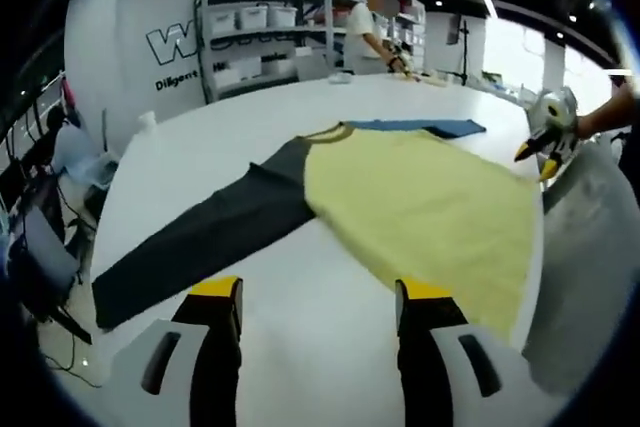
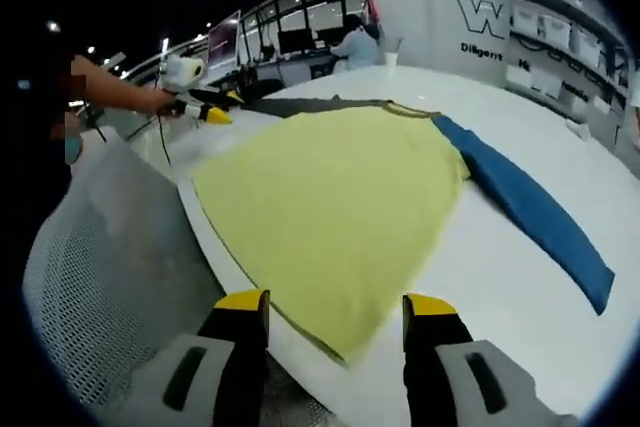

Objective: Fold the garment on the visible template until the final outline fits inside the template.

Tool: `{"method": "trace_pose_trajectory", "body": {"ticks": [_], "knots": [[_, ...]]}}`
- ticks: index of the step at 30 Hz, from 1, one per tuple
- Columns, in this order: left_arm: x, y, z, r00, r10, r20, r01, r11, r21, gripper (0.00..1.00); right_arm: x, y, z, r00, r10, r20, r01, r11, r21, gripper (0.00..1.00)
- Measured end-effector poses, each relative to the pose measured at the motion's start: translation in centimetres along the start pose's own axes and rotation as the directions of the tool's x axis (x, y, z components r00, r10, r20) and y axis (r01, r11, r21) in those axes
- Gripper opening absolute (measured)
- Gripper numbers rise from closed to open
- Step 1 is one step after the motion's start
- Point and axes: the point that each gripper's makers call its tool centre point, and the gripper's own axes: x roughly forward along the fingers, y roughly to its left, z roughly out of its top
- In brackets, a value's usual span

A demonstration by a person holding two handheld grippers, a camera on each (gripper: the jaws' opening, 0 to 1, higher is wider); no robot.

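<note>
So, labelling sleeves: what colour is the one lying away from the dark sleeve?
Blue sleeve, clearest in the right gripper view.

Item: white table (image 1: 200, 137), large, smooth top, rounded edge; also in right gripper view (image 2: 500, 287).
On it: 1 garment (image 1: 420, 207), spread flat, long-sleeved. Yellow body, dark grey sleeve (image 1: 200, 237) stretched out to one side, blue sleeve (image 2: 530, 207) to the other, neck trim at far end. Hem corner reaches table edge in right gripper view.
Far end of table: few small items, too small to ID.
</note>
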Motion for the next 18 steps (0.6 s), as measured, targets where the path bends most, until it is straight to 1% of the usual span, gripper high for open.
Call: {"method": "trace_pose_trajectory", "body": {"ticks": [1, 2, 4, 5, 6, 7, 8, 9, 12, 13, 15, 17, 18], "knots": [[0.0, 0.8, -0.2, 1.000, 0.024, -0.005, -0.025, 1.000, -0.016, 0.62, -0.2, -0.1, 0.3, 1.000, -0.004, 0.013, 0.004, 1.000, 0.008, 0.59], [0.0, 1.3, -0.4, 0.999, 0.034, -0.010, -0.034, 0.999, -0.025, 0.62, -0.5, -0.2, 0.4, 1.000, -0.009, 0.017, 0.009, 1.000, 0.011, 0.62], [-0.2, 2.5, -0.9, 0.998, 0.066, -0.024, -0.067, 0.997, -0.044, 0.62, -1.0, -0.4, 0.5, 1.000, -0.024, 0.020, 0.024, 1.000, 0.004, 0.64], [-0.3, 3.4, -1.2, 0.995, 0.093, -0.031, -0.095, 0.993, -0.065, 0.62, -1.2, -0.7, 0.7, 0.999, -0.037, 0.028, 0.038, 0.999, -0.009, 0.67], [-0.4, 3.9, -1.2, 0.994, 0.110, -0.030, -0.112, 0.990, -0.087, 0.62, -1.5, -1.2, 1.0, 0.997, -0.064, 0.046, 0.066, 0.997, -0.036, 0.70], [-0.5, 4.6, -1.1, 0.991, 0.132, -0.025, -0.135, 0.983, -0.124, 0.62, -1.7, -1.3, 1.1, 0.996, -0.075, 0.050, 0.077, 0.996, -0.046, 0.73], [-0.6, 4.8, -1.1, 0.990, 0.140, -0.023, -0.142, 0.981, -0.135, 0.63, -2.0, -1.6, 1.1, 0.995, -0.083, 0.056, 0.085, 0.995, -0.047, 0.76], [-0.7, 5.4, -1.1, 0.987, 0.160, -0.021, -0.162, 0.973, -0.165, 0.63, -2.2, -1.8, 1.1, 0.994, -0.090, 0.061, 0.093, 0.995, -0.048, 0.77], [-1.0, 7.0, -1.1, 0.978, 0.206, -0.020, -0.206, 0.957, -0.202, 0.62, -3.0, -3.0, 1.2, 0.990, -0.124, 0.069, 0.127, 0.991, -0.037, 0.78], [-1.2, 7.7, -1.1, 0.974, 0.227, -0.018, -0.225, 0.948, -0.226, 0.62, -3.2, -3.3, 1.3, 0.989, -0.131, 0.074, 0.134, 0.991, -0.027, 0.79], [-1.4, 8.7, -1.1, 0.967, 0.256, -0.018, -0.252, 0.936, -0.245, 0.62, -3.7, -4.0, 1.3, 0.986, -0.148, 0.076, 0.150, 0.989, -0.014, 0.81], [-1.7, 9.9, -1.4, 0.956, 0.292, -0.034, -0.290, 0.917, -0.273, 0.61, -4.3, -4.3, 1.4, 0.984, -0.158, 0.077, 0.159, 0.987, -0.010, 0.81], [-1.9, 10.7, -1.7, 0.946, 0.322, -0.043, -0.320, 0.898, -0.302, 0.60, -4.4, -4.5, 1.5, 0.984, -0.163, 0.076, 0.164, 0.986, -0.008, 0.81]]}}
